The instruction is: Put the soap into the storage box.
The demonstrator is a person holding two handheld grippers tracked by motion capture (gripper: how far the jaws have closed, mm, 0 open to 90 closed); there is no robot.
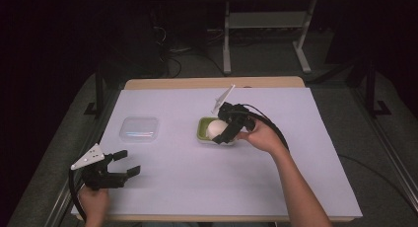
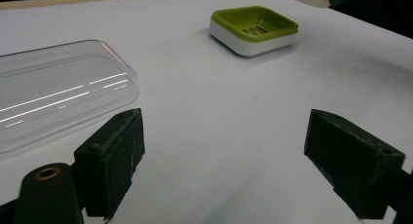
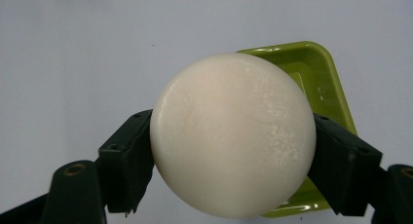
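High view: the right gripper (image 1: pixel 223 134) holds a round white soap (image 1: pixel 215 129) over the green dish (image 1: pixel 203 124); the left gripper (image 1: pixel 127 163) rests near a clear lid (image 1: pixel 140 130). Left gripper view: its 2 jaws stand apart, nothing between. Right gripper view: jaws clamp the soap (image 3: pixel 233 134) above the dish (image 3: pixel 316 73).

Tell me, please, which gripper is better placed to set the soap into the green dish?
The right gripper: its jaws grip the round white soap directly above the green dish. The left gripper sits open near the table's front edge, far from the dish.
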